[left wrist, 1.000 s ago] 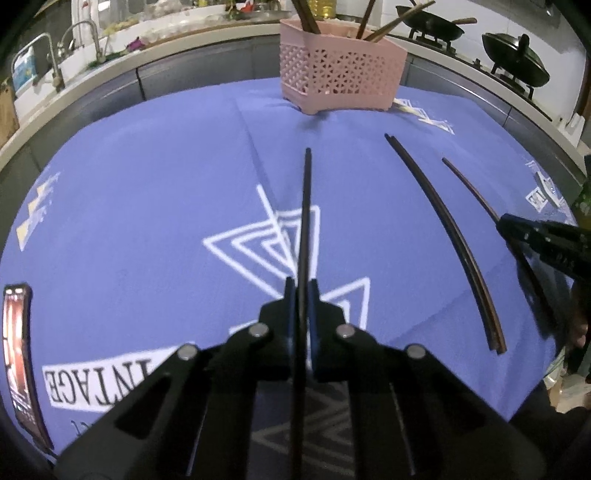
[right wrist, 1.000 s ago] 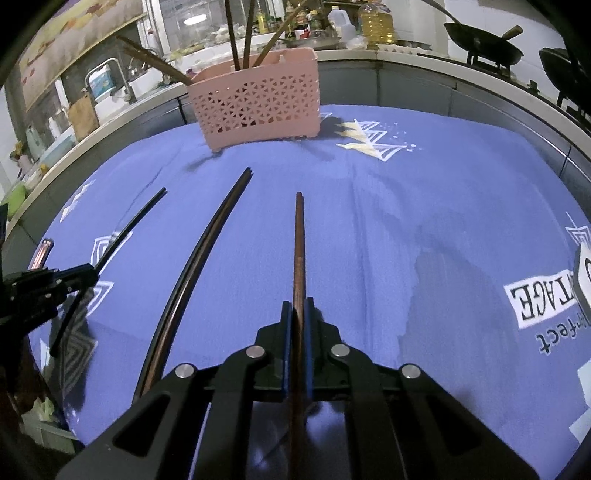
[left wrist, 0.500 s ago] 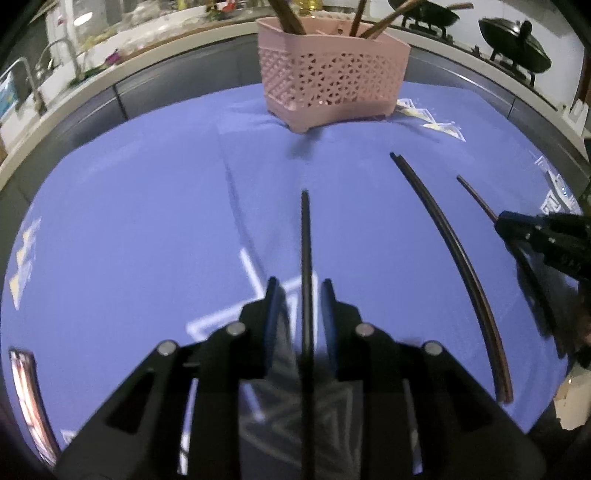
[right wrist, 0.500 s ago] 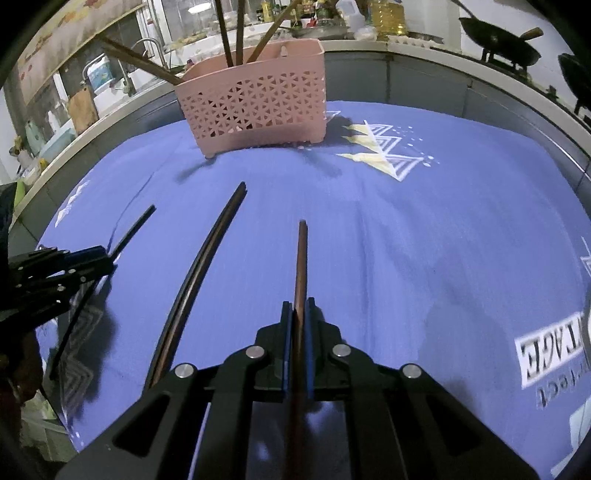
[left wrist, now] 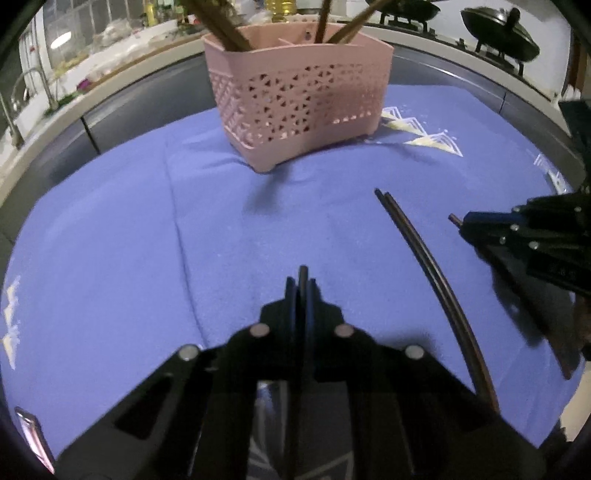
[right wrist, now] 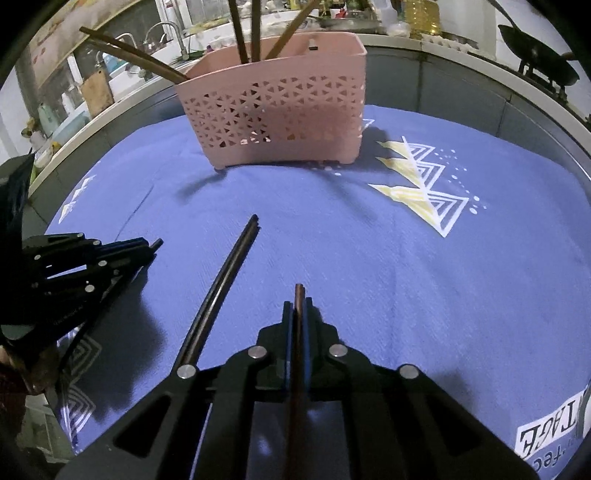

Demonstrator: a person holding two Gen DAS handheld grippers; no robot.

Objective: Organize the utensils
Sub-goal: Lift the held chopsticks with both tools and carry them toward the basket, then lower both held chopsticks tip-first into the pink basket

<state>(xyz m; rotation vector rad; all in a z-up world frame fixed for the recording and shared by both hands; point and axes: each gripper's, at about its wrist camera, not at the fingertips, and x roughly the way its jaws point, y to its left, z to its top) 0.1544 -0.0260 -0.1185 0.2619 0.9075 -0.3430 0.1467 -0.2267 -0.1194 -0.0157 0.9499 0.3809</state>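
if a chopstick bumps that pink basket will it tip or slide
The pink basket looks light: thin perforated plastic on small feet, so it may slide on the blue cloth. Tall chopsticks leaning inside could raise its balance, so tipping seems possible.

Perforated pink plastic basket (left wrist: 299,96), matt cloth (left wrist: 110,240)

Around your table's blue printed cloth (right wrist: 388,266) ran a pale counter (left wrist: 110,79) over grey cabinet fronts (right wrist: 424,85), with a sink tap (right wrist: 162,27) and dark woks (left wrist: 498,26) behind.
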